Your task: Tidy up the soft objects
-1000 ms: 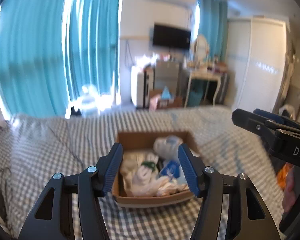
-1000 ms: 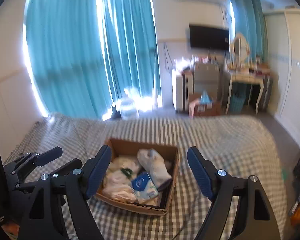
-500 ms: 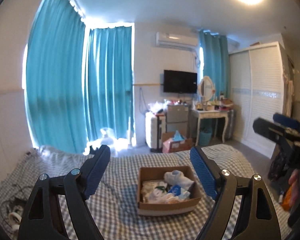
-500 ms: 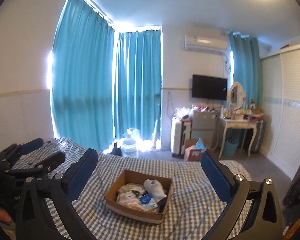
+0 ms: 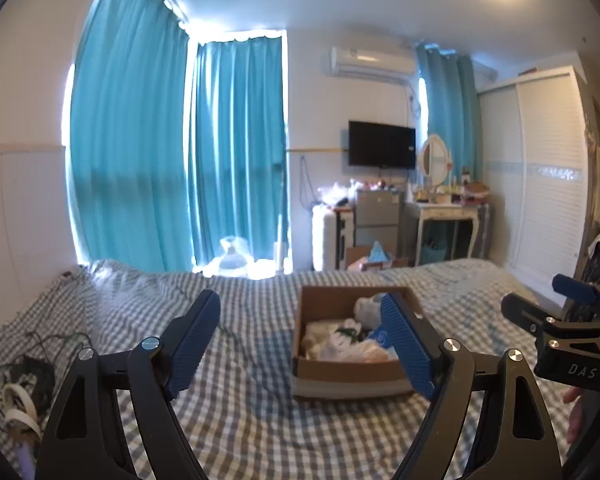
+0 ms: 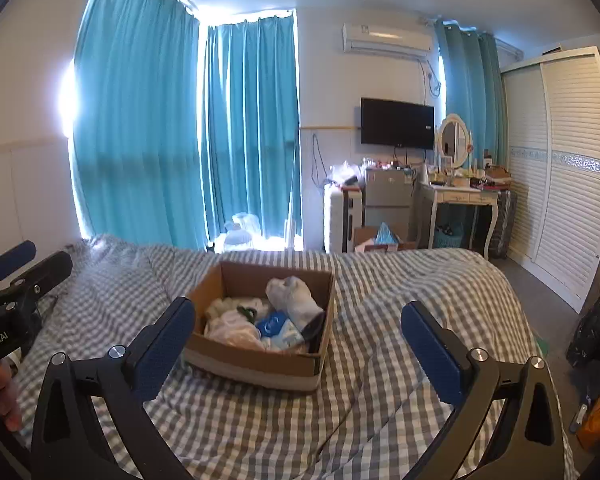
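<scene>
A cardboard box (image 5: 340,372) (image 6: 256,360) sits on the grey checked bed (image 5: 240,420) (image 6: 400,320). It holds several soft things: white socks (image 6: 294,296), white bundles (image 6: 232,326) and a blue packet (image 6: 272,326). My left gripper (image 5: 300,344) is open and empty, held back from the box, its right finger overlapping the box's right side. My right gripper (image 6: 298,342) is open and empty, held back and above the box's near edge. Each gripper shows at the edge of the other's view.
A tangle of cables and a white band (image 5: 20,376) lies on the bed at the left. Beyond the bed are teal curtains (image 6: 180,140), a small fridge (image 6: 388,200), a dressing table (image 6: 460,200) and a white wardrobe (image 6: 568,180).
Both grippers have pulled back and up from the box, which now looks smaller and farther. Both jaws have opened wider. The box contents look the same.
</scene>
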Demonstrator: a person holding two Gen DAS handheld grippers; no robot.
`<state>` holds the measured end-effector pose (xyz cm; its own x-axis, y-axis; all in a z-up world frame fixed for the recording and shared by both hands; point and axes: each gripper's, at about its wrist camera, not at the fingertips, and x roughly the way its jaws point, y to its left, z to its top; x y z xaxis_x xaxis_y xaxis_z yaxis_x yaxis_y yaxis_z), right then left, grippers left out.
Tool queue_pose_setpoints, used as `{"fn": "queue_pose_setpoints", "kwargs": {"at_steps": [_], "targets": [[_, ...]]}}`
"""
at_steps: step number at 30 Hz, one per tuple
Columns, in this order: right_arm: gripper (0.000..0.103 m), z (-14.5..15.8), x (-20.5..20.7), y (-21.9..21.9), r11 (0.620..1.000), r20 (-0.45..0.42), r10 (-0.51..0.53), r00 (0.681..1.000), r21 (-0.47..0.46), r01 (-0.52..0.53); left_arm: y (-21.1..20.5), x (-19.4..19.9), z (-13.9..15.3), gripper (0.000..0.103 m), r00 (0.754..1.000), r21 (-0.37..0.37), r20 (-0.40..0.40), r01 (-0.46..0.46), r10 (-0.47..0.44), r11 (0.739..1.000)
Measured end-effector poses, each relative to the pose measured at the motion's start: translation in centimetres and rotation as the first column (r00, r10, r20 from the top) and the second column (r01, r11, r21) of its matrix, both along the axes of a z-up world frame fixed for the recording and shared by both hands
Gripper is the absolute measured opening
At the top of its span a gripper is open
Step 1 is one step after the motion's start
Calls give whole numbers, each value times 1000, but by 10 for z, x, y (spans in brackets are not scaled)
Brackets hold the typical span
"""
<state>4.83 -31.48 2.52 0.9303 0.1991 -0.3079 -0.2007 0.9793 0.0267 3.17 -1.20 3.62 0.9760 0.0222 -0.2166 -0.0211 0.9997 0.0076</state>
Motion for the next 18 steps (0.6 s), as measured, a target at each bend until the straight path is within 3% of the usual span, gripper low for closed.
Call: {"fn": "queue_pose_setpoints", "kwargs": {"at_steps": [18], "targets": [[103, -8, 6, 3, 1000, -39, -1, 999, 5, 1, 3, 12, -21, 84, 997, -7, -74, 3, -4, 1000]]}}
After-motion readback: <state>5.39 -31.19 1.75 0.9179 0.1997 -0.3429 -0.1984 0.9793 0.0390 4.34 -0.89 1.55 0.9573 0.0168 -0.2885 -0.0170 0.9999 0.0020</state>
